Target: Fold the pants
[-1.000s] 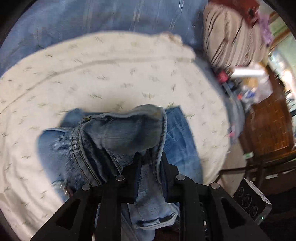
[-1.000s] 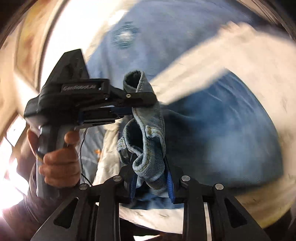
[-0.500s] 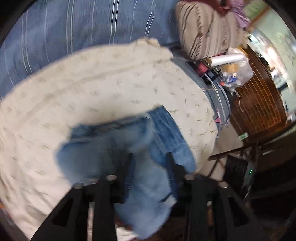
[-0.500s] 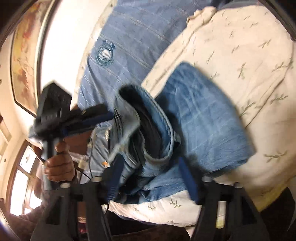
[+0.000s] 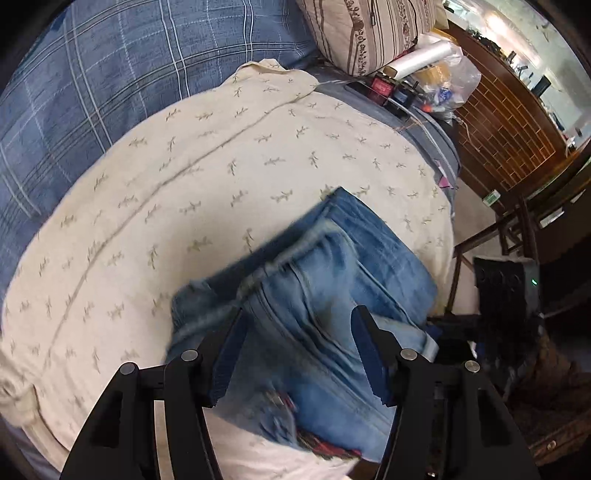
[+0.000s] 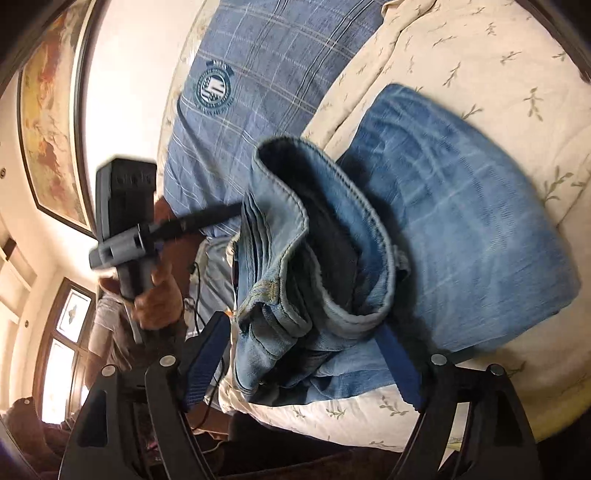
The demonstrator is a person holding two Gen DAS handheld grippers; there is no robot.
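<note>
- The blue jeans (image 5: 325, 295) are seen folded in a pile on the cream blanket (image 5: 184, 177), at 5 o'clock in the left view.
- The left hand-held gripper (image 5: 297, 350) is spread wide; nothing is held.
- The right hand-held gripper (image 6: 303, 354) is spread wide around the jeans' rumpled end; nothing is squeezed.
- A striped pillow (image 5: 369, 29) is seen at 12 o'clock.

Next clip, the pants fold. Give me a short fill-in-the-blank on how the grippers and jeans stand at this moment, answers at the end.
1. The jaws of the left gripper stand ____.
2. The jeans lie on a cream cloth printed with small ____.
3. The right gripper is open, with its blue pads on either side of the jeans' ____ end.
4. Behind the cream cloth lies a blue ____ blanket.

Missing words: open; sprigs; waistband; plaid
</note>
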